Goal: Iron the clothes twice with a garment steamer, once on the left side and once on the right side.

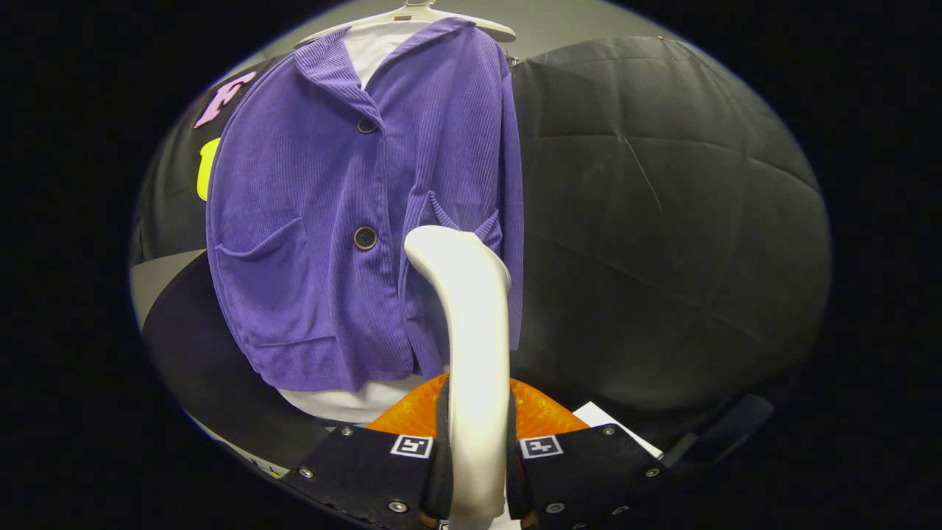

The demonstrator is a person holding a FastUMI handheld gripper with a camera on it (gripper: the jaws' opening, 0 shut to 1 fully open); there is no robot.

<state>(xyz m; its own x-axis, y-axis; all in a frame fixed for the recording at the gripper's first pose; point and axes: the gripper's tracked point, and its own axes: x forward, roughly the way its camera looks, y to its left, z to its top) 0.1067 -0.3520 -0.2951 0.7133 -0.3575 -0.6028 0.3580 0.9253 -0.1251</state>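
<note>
There's the purple jacket (346, 221), big and ribbed, hanging on a pale hanger (412, 15) against the black cloth wall (662, 221), a white shirt (368, 44) showing at its collar and again below its hem. Two dark buttons down the front, a patch pocket on each side. Now the steamer (475, 353), a white curved handle rising straight up out of the claw (477, 471), its head reaching the jacket's right-hand pocket; whether it touches the cloth, I cannot tell. The claw is pinched tight on that handle, both fingers pressing its sides. No brand or readable writing on anything, just small square markers on the fingers.
</note>
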